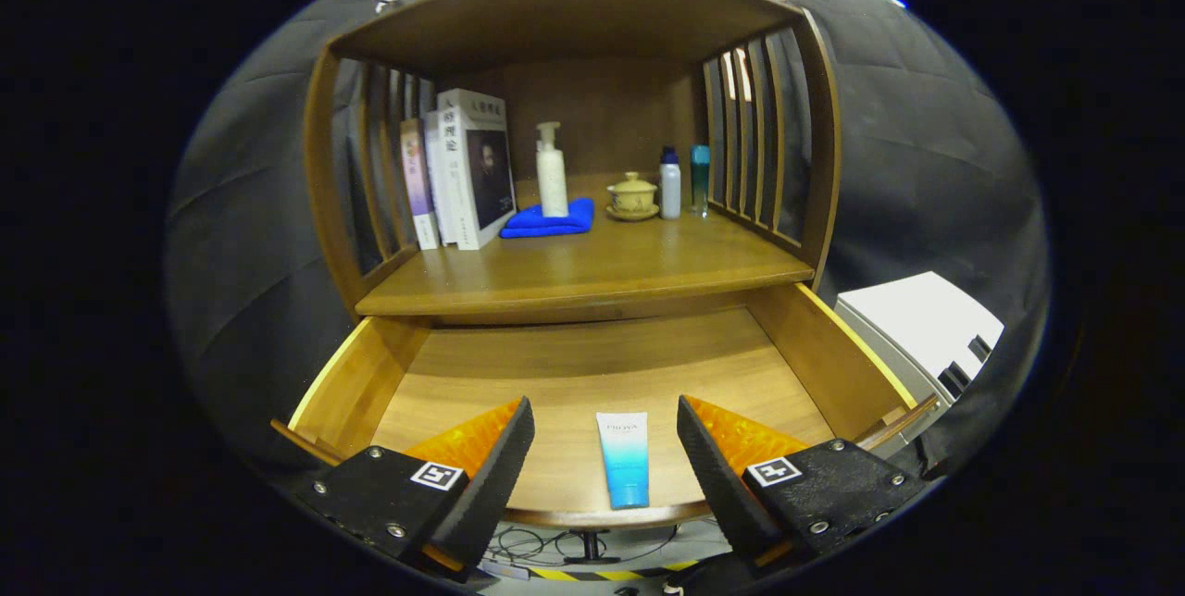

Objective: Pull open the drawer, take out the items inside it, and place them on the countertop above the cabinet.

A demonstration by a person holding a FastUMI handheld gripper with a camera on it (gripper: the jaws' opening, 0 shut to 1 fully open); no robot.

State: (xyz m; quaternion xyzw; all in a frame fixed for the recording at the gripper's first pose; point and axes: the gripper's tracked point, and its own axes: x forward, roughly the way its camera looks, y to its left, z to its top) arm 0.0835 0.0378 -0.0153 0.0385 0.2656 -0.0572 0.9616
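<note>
The drawer [592, 374] stands pulled out from the wooden cabinet [574, 22], its floor exposed. One item lies inside: a blue-and-white tube [623, 458], flat on the drawer floor close to the front wall, cap end toward the front, lengthwise front to back. The gripper [605, 448] hangs above the front edge of the drawer with its fingers spread wide and holding nothing; the tube lies in the gap between them, touching neither finger. Nothing else rests on the drawer floor around the tube, and the space between the fingers and the tube is unobstructed. The countertop [592, 277] above the drawer is bare across its front half. Toward the back it carries, from the left: a row of upright books [458, 170] leaning against the slatted side; a folded blue cloth [548, 221] with a white pump bottle [552, 170] standing on it; a small lidded yellowish cup on a saucer [633, 196]; a white bottle with a dark cap [669, 182]; and a teal-topped bottle [700, 178] just beside the right-hand slats. A shelf roof closes the countertop space from above. To the right of the cabinet stands a white unit [926, 318]; cables [537, 545] lie on the floor below the drawer front.
</note>
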